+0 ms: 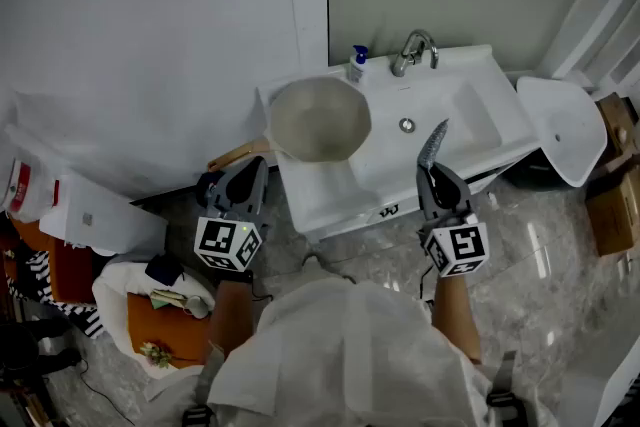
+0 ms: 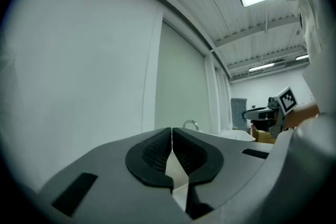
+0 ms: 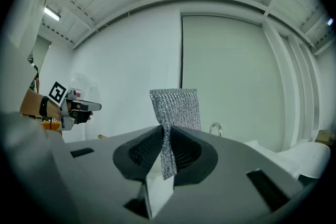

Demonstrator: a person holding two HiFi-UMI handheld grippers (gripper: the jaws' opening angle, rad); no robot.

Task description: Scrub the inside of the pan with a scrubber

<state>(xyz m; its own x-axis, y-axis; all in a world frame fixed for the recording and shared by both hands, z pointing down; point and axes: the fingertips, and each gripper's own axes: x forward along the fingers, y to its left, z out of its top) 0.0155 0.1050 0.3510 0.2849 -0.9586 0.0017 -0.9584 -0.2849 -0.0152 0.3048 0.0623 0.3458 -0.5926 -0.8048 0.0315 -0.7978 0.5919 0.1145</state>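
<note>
- Holding the scrubber (image 3: pixel 175 109), the right gripper (image 3: pixel 167 140) has its jaws clamped on the lower part of the silver mesh. Most of the sheet stands free above the pads, at the middle of the right gripper view.
- In the head view the scrubber (image 1: pixel 433 143) is held over the white sink (image 1: pixel 480 120), right of centre and well apart from the pan.
- The pan (image 1: pixel 318 120) sits at the upper middle of the head view, on the sink's left ledge, mouth up. Its wooden handle (image 1: pixel 238 155) points toward the lower left.
- The left gripper (image 1: pixel 258 170) is just beside that handle. Its jaws are pressed together with nothing between them, as the left gripper view shows.
- By its look, the mesh is light, soft and floppy. It will likely fold under pressure, so a hold nearer its middle would probably give firmer scrubbing.
- The pan looks rigid and smooth-walled, and may slide or tip on the glossy ledge. The handle seems the natural place to steady it.
</note>
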